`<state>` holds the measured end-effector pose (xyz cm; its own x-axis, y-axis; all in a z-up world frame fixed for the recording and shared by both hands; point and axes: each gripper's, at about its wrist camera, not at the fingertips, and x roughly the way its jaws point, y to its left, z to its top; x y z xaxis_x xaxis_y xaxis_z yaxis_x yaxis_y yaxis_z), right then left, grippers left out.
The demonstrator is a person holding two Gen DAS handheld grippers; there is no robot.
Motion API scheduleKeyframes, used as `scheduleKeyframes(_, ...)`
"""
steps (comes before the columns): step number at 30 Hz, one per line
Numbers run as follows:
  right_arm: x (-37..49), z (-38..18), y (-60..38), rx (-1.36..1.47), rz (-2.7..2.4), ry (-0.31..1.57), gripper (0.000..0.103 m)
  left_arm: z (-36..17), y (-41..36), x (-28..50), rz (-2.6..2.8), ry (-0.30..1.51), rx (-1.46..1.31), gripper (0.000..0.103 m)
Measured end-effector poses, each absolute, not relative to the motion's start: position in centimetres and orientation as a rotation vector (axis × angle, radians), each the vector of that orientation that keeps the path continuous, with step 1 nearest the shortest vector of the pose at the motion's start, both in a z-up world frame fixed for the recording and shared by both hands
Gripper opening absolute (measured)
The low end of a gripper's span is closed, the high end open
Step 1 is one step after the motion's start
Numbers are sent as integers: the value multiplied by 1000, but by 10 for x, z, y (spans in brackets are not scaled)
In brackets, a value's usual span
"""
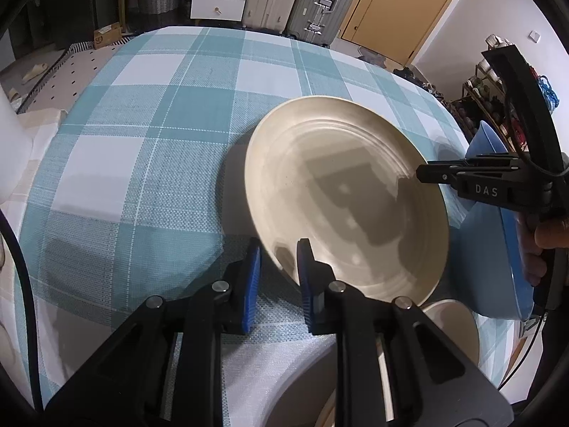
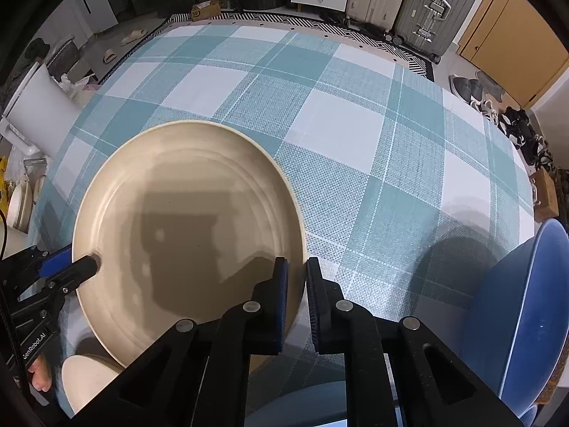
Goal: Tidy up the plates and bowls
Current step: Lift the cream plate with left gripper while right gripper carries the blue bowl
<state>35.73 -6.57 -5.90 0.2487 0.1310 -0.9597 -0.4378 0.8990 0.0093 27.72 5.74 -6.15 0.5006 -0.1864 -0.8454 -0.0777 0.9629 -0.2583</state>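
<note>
My own fingers (image 2: 281,295) hide the near rim of the round cream ceramic plate (image 2: 185,213). The deep blue bowl (image 2: 526,320) runs off the right edge.

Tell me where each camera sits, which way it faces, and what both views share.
Left wrist: rides the left gripper, facing steeply down at the cream plate; its own fingers show, plus the right gripper and a hand.
Right wrist: rides the right gripper, facing steeply down; own fingers show, the left gripper opposite.
Shared: plate, blue bowl, checked tablecloth.
</note>
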Motion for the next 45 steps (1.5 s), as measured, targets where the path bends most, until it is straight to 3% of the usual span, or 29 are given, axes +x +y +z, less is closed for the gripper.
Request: scheduleKeyframes(45,273,43,-77,-208,431,1072,11,51,49,181,-54,853,-235,17)
